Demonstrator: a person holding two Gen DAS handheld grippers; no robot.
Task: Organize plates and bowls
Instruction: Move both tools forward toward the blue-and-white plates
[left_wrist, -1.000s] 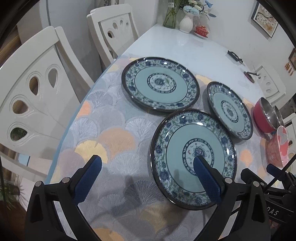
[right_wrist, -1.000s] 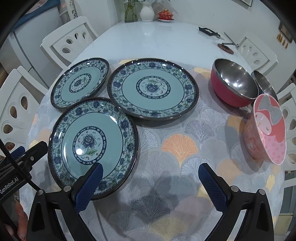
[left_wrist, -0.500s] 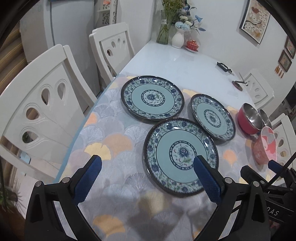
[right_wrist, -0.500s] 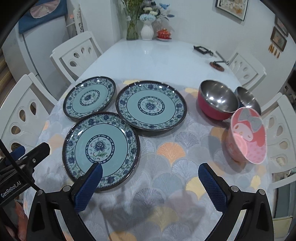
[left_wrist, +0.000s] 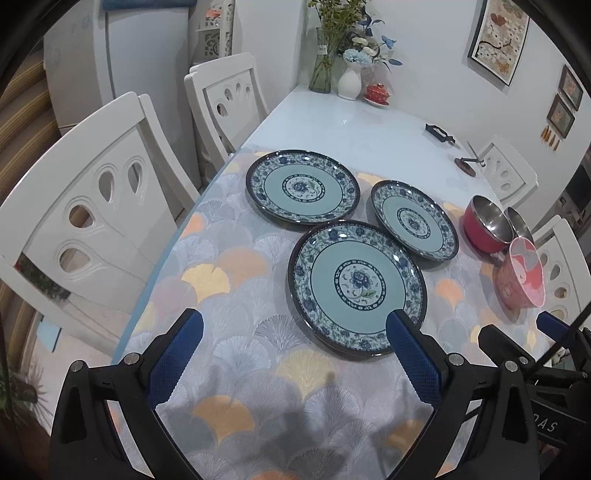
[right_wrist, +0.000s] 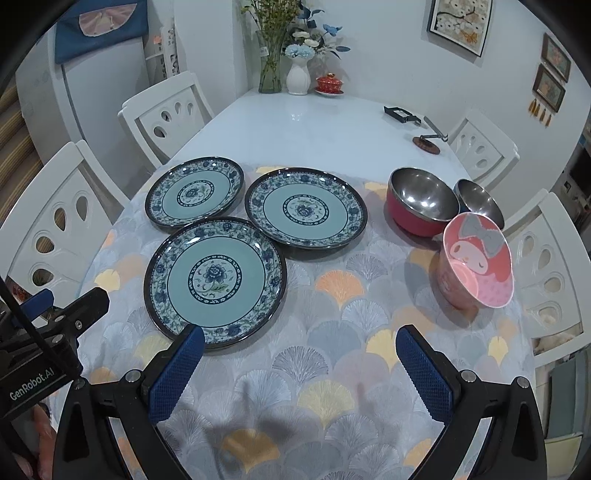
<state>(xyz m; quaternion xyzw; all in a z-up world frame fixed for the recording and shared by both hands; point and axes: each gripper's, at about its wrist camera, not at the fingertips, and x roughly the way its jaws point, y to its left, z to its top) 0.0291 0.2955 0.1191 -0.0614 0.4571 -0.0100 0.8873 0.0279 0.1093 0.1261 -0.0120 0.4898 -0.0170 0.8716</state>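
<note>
- Left gripper (left_wrist: 293, 330) held wide apart, nothing gripped, above the nearest plate (left_wrist: 356, 286).
- Right gripper (right_wrist: 299, 349) likewise spread, nothing gripped; pink bowl (right_wrist: 476, 264) tilted beside red bowl (right_wrist: 419, 205).

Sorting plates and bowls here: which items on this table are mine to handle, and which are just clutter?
Yours:
near plate
left far plate
right far plate
red bowl
steel bowl
pink cartoon bowl

Clutter:
glass vase
white vase
red lidded cup
black clip
small stand
</note>
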